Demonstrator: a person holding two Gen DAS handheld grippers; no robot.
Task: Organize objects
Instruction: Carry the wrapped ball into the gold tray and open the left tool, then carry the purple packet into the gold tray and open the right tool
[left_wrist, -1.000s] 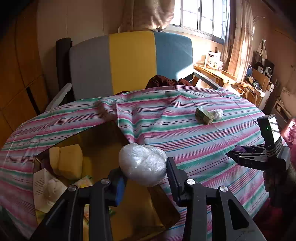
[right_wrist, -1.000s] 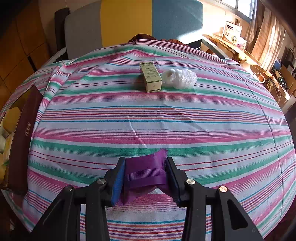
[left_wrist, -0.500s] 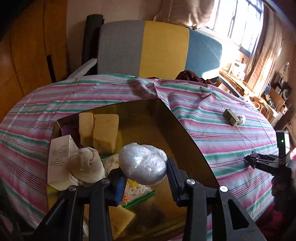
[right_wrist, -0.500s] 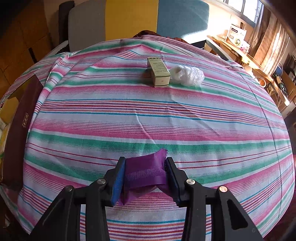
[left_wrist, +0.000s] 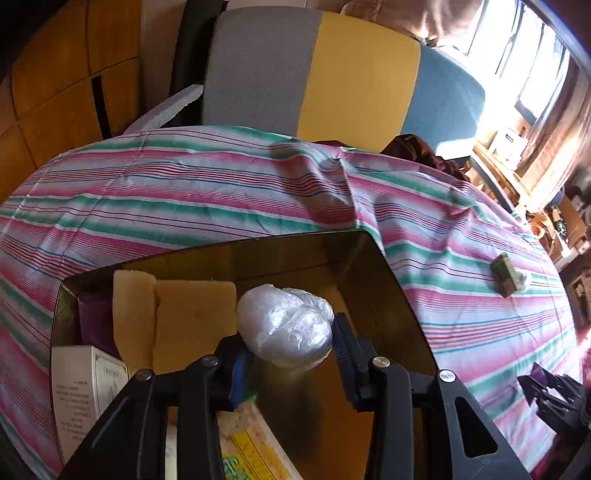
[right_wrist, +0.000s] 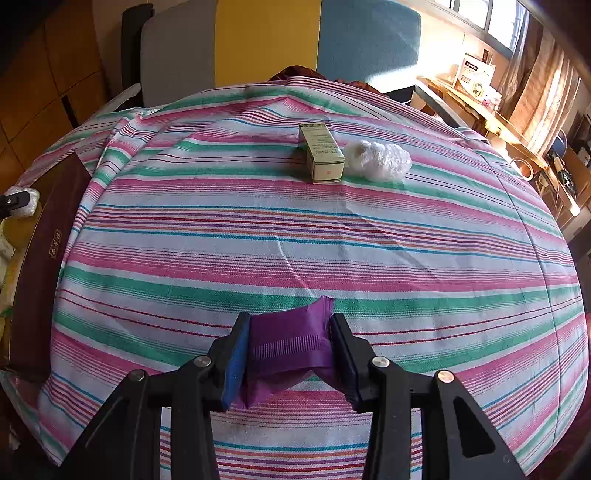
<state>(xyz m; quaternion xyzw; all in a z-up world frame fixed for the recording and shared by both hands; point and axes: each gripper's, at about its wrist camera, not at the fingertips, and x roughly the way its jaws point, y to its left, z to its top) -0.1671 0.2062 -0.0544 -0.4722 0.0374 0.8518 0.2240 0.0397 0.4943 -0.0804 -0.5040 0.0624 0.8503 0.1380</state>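
My left gripper (left_wrist: 291, 347) is shut on a white plastic-wrapped ball (left_wrist: 286, 325) and holds it over the open gold-lined box (left_wrist: 391, 280). The box holds yellow sponges (left_wrist: 192, 317), a white carton (left_wrist: 85, 387) and a printed packet (left_wrist: 251, 439). My right gripper (right_wrist: 290, 343) is shut on a purple packet (right_wrist: 290, 341) just above the striped cloth (right_wrist: 295, 229). A small green-and-white box (right_wrist: 321, 153) and a crumpled clear plastic bag (right_wrist: 378, 158) lie side by side at the far side of the table. The right gripper also shows in the left wrist view (left_wrist: 532, 384).
The box's dark red side (right_wrist: 40, 266) shows at the left edge of the right wrist view. A grey, yellow and blue chair back (left_wrist: 332, 74) stands behind the table. A cluttered wooden shelf (right_wrist: 480, 107) runs along the right under the window.
My left gripper has carried the wrapped ball leftward from over the box's near corner to above its inside. My right gripper has stayed almost still with the purple packet.
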